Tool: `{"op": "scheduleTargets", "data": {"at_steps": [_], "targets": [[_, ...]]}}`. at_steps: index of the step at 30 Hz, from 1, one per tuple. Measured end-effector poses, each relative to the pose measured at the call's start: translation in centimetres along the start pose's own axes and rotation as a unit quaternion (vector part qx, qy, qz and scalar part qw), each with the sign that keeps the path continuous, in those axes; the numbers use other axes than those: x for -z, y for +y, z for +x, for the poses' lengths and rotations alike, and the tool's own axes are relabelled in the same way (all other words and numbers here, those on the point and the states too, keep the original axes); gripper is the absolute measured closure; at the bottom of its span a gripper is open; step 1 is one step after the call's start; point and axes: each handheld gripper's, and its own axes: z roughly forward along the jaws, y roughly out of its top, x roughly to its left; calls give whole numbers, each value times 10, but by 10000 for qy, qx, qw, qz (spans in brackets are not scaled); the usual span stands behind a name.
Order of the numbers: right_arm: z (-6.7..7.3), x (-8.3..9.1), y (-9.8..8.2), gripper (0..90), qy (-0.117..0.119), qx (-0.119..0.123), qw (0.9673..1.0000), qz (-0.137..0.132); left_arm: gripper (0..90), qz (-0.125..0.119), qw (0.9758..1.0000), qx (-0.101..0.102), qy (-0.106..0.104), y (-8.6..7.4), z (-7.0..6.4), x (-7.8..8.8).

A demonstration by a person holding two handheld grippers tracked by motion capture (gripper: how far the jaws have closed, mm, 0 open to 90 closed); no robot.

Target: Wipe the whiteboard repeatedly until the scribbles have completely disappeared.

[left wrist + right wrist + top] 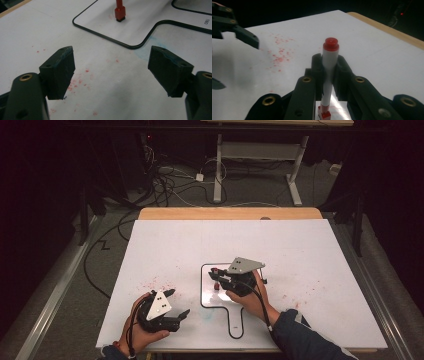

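My right gripper [329, 61] is shut on a white marker [328, 72] with red ends and holds it upright. In the high view this gripper [220, 278] sits over a black paddle-shaped outline [202, 290] drawn on the white sheet [300, 250]. The marker's lower red end [120, 11] stands on the sheet inside that outline [132, 46]. My left gripper [178, 303] rests at the front left of the sheet, open with nothing between its jaws. In its own view the left gripper [112, 66] hangs over bare sheet speckled with red.
Red ink specks [159, 283] dot the sheet beside the left hand, and a faint blue smear [146, 53] lies near the outline's handle. The wooden table edge [230, 213] shows beyond the sheet. Cables [165, 185] and a desk frame [260, 165] stand on the floor behind.
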Motion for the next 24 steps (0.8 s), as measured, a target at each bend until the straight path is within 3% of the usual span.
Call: {"op": "scheduleTargets", "data": {"at_steps": [5,7,9,14,15,18,20,22,24], "targets": [[-31,6,-5,813,-766,57,9970,58,208,-11,10000,24,-4,0,0,0],[-41,10,-8,813,-899,-140,9958,37,208,-9,10000,26,-14,-1,0,0],[-42,12,-9,813,-888,-237,9958,19,208,-1,10000,26,-12,0,1,-1],[-20,18,-10,813,-360,-324,9988,4,208,6,10000,25,-16,0,0,-1],[-16,19,-10,813,-329,-224,9992,20,208,7,10000,23,-11,0,0,-1],[-15,21,-10,813,-438,-103,9990,52,208,13,10000,11,-10,0,-1,-1],[-23,20,-11,813,-731,-22,9973,36,208,0,10000,17,-14,0,-1,-1],[-30,22,-14,813,-985,-33,9951,38,208,-1,10000,19,-14,0,0,0],[-32,23,-15,813,-951,-191,9953,4,208,-5,10000,48,-22,0,1,-1]]}}
